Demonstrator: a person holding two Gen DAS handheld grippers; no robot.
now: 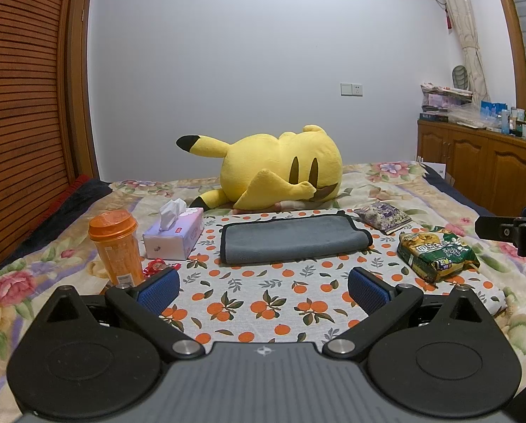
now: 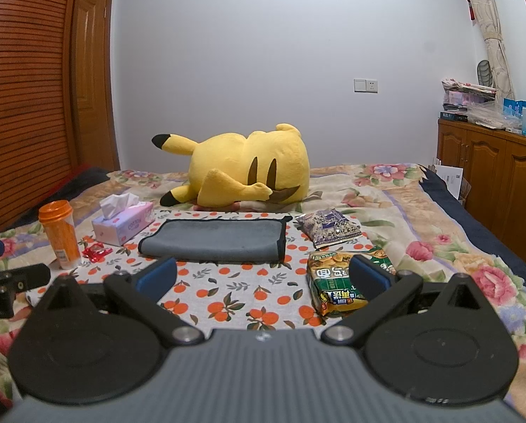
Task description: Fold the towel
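A grey towel (image 1: 291, 238) with black trim lies folded into a flat strip on the orange-print cloth (image 1: 263, 303); it also shows in the right wrist view (image 2: 213, 236). My left gripper (image 1: 263, 285) is open and empty, hovering in front of the towel, a short way back from its near edge. My right gripper (image 2: 263, 275) is open and empty, also in front of the towel and to its right, with its right finger over a green snack packet (image 2: 333, 285). Neither gripper touches the towel.
On the bed stand an orange cup (image 1: 116, 246), a tissue box (image 1: 175, 232), a red wrapper (image 1: 157, 266), a purple packet (image 1: 383, 216), the green snack packet (image 1: 435, 253) and a yellow plush (image 1: 277, 169). A wooden cabinet (image 1: 481, 162) is at right.
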